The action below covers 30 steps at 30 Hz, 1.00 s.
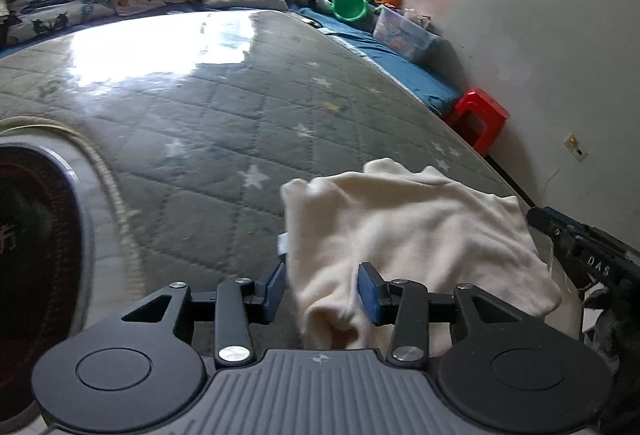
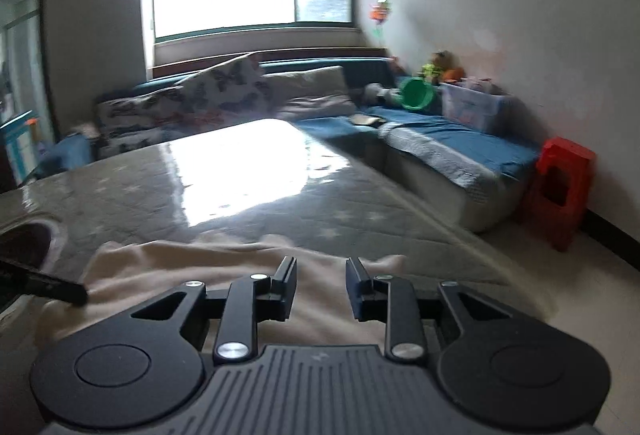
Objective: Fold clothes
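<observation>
On the grey quilted mattress with pale stars (image 1: 224,107) lies a small cream-coloured garment of soft knit cloth (image 1: 408,231), crumpled, near the front edge of the mattress and toward its right-hand corner. The left gripper (image 1: 322,293) stands with its blue pads apart, and a bunched fold of the cream cloth rises between them; the right pad seems to lie against the cloth, the left pad is clear of it, so I judge the fold is released and not pinched. The right gripper (image 2: 321,285) hangs just over the same garment (image 2: 192,267), its dark fingers also apart with nothing squeezed between them; in that view the cloth is blurred. From the left gripper the garment spreads forward and to the right, and its longer side seems to run across, from the left gripper toward the right gripper (image 1: 576,243), which comes in at the far right edge of the cloth. So each tool is at one end of the piece, the left one nearer to the thick bunched part. In my opinion, the next move must take the cloth by these two ends, because a fold along the long side needs both corners lifted together. A red plastic stool (image 1: 478,119) stands by the wall, well apart.
</observation>
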Tool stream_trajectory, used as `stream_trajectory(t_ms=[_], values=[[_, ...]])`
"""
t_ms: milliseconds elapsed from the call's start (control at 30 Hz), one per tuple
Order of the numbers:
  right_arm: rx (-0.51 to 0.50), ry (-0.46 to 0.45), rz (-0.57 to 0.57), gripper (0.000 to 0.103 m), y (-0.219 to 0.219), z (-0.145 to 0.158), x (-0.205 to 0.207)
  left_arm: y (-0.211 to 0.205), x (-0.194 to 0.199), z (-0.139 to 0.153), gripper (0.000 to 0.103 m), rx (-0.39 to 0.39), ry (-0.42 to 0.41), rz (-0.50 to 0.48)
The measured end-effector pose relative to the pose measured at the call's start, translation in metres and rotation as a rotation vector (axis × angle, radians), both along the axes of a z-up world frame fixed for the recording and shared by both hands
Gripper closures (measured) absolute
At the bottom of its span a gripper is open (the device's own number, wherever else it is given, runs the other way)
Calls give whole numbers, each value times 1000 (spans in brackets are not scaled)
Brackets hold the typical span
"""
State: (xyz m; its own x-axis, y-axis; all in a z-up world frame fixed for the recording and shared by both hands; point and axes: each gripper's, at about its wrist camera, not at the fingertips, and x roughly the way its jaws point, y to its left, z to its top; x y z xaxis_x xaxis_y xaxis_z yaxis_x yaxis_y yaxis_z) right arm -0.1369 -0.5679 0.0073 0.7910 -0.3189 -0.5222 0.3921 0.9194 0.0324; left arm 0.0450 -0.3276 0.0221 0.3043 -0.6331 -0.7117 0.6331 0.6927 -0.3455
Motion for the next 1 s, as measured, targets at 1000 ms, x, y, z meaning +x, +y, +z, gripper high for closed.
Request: stream_trajectory(t_ms=[1000], values=[[-133,10,516,48,187,1,20,205,-42,26,34,186,-167,311]])
